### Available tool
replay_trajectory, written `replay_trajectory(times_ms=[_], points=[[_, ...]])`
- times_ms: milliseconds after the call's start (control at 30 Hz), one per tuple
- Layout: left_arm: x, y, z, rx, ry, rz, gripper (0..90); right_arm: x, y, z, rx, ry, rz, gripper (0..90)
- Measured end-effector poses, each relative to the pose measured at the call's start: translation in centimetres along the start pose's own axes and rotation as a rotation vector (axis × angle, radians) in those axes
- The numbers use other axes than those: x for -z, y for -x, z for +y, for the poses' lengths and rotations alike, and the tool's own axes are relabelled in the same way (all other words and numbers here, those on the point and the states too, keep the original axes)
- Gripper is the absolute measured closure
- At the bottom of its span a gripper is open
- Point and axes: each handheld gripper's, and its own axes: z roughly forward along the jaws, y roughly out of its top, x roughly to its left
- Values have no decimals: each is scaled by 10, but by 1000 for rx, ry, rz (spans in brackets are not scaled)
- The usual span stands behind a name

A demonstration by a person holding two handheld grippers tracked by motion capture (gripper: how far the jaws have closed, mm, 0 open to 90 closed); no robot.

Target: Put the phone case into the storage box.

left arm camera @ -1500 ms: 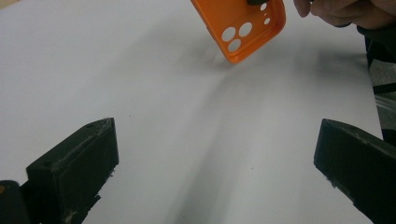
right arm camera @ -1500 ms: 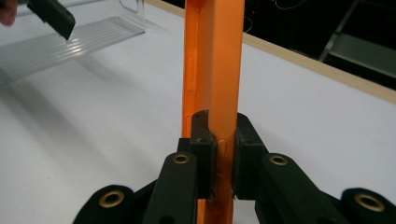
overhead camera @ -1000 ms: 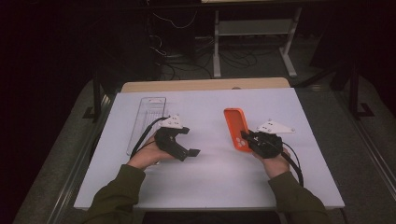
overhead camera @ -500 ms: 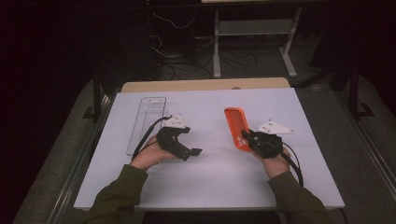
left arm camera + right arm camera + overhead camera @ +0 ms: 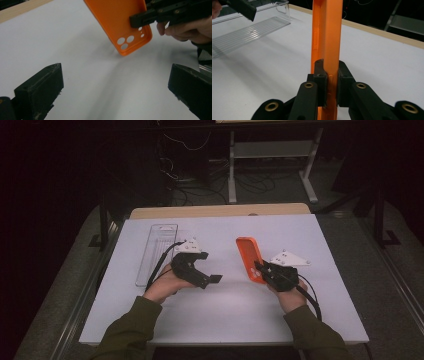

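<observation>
In the high view, the orange phone case point(image 5: 250, 258) sits right of the frame's centre, on the white table point(image 5: 230, 320). Its long axis runs from the lower right, where the right gripper point(image 5: 261, 269) clamps it, toward the top of the frame, leaning slightly left. The case stands on its long edge rather than lying flat.

The right gripper view looks straight along that edge: the case point(image 5: 327, 37) rises as a narrow orange band from the bottom centre to the top of the frame, and both black jaws press on its sides low in the frame. Its far end is cut off by the top edge, and its near end is hidden behind the jaws.

In the left gripper view the case point(image 5: 117, 22) hangs in the upper middle, its back face showing, with the camera holes at its lower end pointing down and to the right. Its upper end is cut off by the frame.

The left gripper point(image 5: 209, 270) sits left of centre in the high view, its jaws spread wide with nothing between them, aimed toward the case.

A clear plastic tray point(image 5: 155, 252) lies at the left of the high view; its far rim is hard to make out against the white surface.
</observation>
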Motion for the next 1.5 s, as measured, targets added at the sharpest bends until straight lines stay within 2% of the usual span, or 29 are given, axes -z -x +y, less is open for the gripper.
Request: replay_trajectory(times_ms=[167,767,1100,1133,1200,1500], points=[[-3,1,2,-11,1,4,0,-2,-6,0,7,-7,7,799],[-9,-2,10,68,63,-2,0,-5,-19,1,27,9,16,799],[-14,-5,10,105,72,8,0,-7,-30,2,38,16,20,798],[-14,-5,10,108,71,10,0,-8,-30,2,50,26,20,798],[-15,-5,11,117,82,13,0,-8,-32,2,36,14,24,798],[-19,-5,12,120,93,35,0,-9,-36,3,32,24,26,798]])
